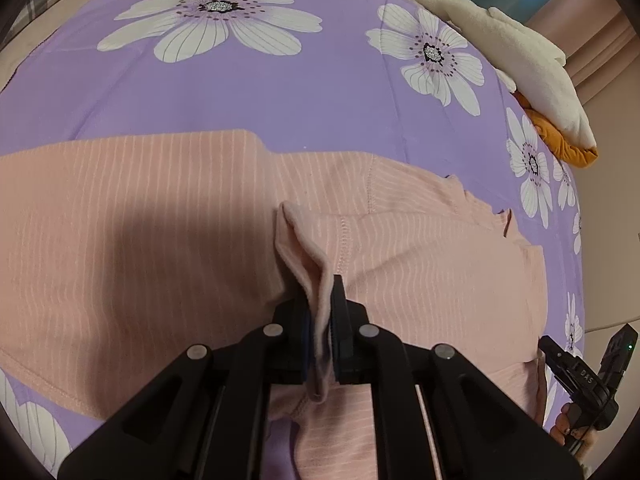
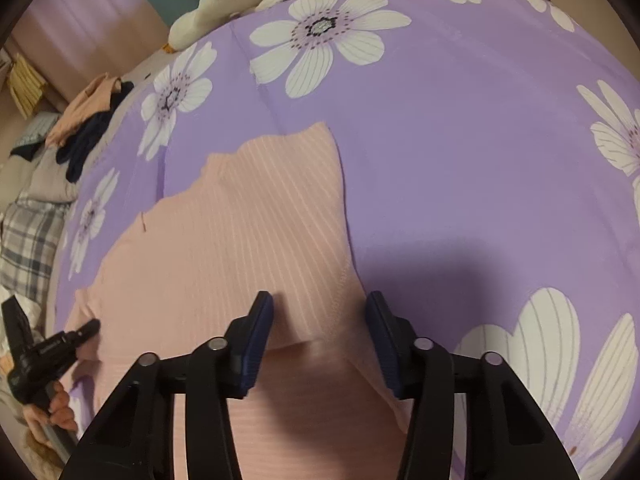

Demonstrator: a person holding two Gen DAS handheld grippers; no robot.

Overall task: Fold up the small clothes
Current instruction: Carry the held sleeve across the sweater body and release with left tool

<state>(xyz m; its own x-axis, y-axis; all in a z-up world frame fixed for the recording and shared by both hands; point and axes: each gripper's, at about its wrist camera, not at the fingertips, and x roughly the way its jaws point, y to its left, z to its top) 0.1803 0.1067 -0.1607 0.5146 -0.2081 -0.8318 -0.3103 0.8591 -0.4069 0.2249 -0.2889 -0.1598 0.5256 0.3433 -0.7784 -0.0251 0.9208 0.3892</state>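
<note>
A pink garment with thin white stripes (image 1: 160, 232) lies spread on the purple flowered sheet (image 1: 280, 92). My left gripper (image 1: 322, 294) is shut on a raised fold of the garment's pale edge, and the pinched cloth stands up between its pads. In the right wrist view the same pink garment (image 2: 240, 220) reaches down to my right gripper (image 2: 318, 312). That gripper is open, with the garment's near edge lying between the spread blue pads, which do not press on it. The left gripper (image 2: 86, 328) shows at the lower left there, with a hand on its grip.
A white and orange plush toy (image 1: 524, 56) lies at the sheet's far edge. A heap of peach and dark clothes (image 2: 88, 120) and a plaid fabric (image 2: 28, 240) sit off the sheet's left side. Bare purple sheet (image 2: 480, 160) stretches to the right of the garment.
</note>
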